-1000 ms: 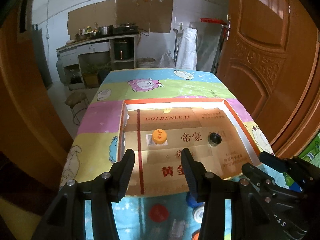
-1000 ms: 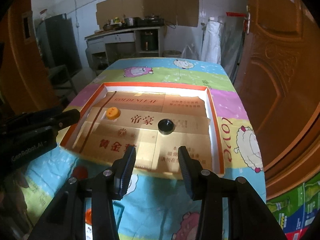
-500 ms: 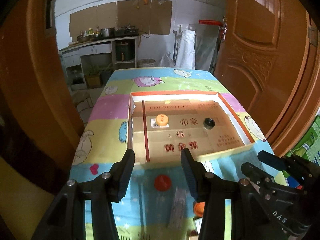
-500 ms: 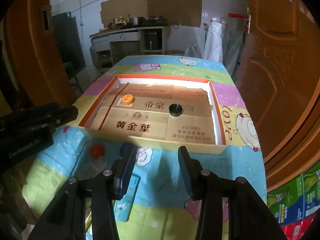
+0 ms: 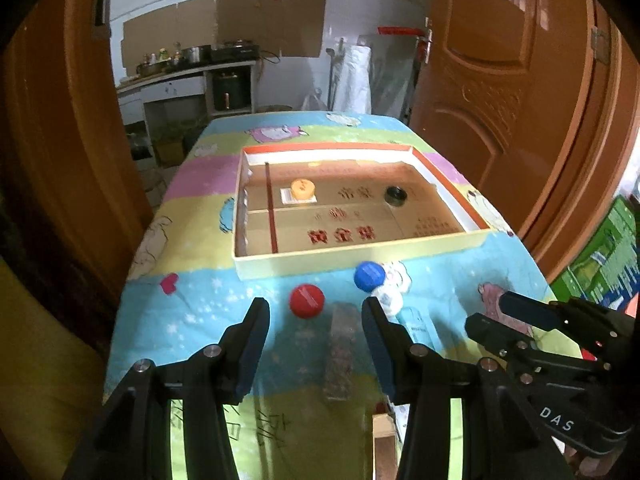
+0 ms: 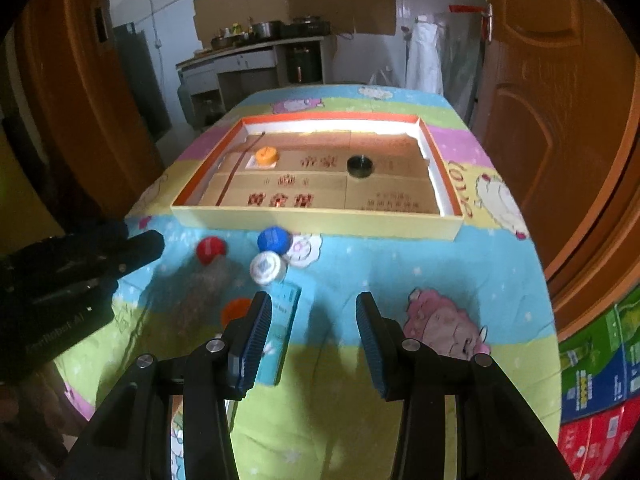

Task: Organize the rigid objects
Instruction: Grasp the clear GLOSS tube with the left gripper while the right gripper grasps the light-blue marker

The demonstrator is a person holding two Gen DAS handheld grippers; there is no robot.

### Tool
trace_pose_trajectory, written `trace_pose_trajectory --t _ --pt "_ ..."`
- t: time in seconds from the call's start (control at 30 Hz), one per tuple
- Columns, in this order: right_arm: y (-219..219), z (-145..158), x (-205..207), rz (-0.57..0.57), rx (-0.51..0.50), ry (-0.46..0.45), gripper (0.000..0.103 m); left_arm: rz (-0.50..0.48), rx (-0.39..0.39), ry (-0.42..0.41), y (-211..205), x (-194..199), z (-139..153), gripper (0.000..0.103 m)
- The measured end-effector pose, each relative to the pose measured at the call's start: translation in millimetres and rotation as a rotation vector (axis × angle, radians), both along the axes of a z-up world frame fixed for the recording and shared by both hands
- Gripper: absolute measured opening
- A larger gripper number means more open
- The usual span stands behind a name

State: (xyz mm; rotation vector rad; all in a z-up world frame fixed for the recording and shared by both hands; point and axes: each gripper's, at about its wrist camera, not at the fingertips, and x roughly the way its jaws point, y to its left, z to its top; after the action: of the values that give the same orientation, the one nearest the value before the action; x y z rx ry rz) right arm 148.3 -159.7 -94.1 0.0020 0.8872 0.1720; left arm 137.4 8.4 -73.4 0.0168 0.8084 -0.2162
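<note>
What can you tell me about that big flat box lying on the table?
The box is a wide, shallow open tray with pale cream walls, orange along the rim, and a floor lined with brown printed cardboard. It lies flat on the cartoon tablecloth. Inside sit an orange cap and a black cap, well apart. A blue cap lies just outside its near wall.

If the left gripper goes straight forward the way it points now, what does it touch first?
Probably the round red plastic cap on the tablecloth, just ahead between the open fingers of the left gripper; depth is uncertain.
</note>
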Motion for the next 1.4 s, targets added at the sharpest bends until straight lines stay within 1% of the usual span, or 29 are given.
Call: trace_pose_trajectory --t 0.4,0.6,0.77,0.83,0.93,1.07,1.17,1.3,1.4 --pt "8 -25 -1 0.006 0.008 0.050 0.046 -0.029 0.009 0.059 -2 -3 -32 0.048" --pt "17 -35 3 0.017 0.002 0.072 0.046 -0.044 0.017 0.076 -5 -2 -41 0.048" --pt "18 -43 6 0.012 0.000 0.090 0.046 -0.052 0.030 0.091 -8 0 -49 0.045" --pt "19 -43 6 0.013 0.006 0.089 0.046 -0.052 0.030 0.098 -8 1 -52 0.041" --pt "20 -44 8 0.015 0.007 0.090 0.046 -0.053 0.027 0.106 -7 4 -56 0.039" --pt "21 -46 10 0.016 0.025 0.094 0.046 -0.056 0.000 0.116 -4 6 -59 0.038" --pt "21 -48 12 0.017 0.031 0.102 0.046 -0.066 -0.021 0.131 -2 8 -62 0.035" --pt "23 -48 13 0.030 0.030 0.105 0.045 -0.069 -0.025 0.130 -2 9 -64 0.034" --pt "23 -49 14 0.036 0.036 0.112 0.043 -0.074 -0.022 0.127 -3 9 -64 0.032"
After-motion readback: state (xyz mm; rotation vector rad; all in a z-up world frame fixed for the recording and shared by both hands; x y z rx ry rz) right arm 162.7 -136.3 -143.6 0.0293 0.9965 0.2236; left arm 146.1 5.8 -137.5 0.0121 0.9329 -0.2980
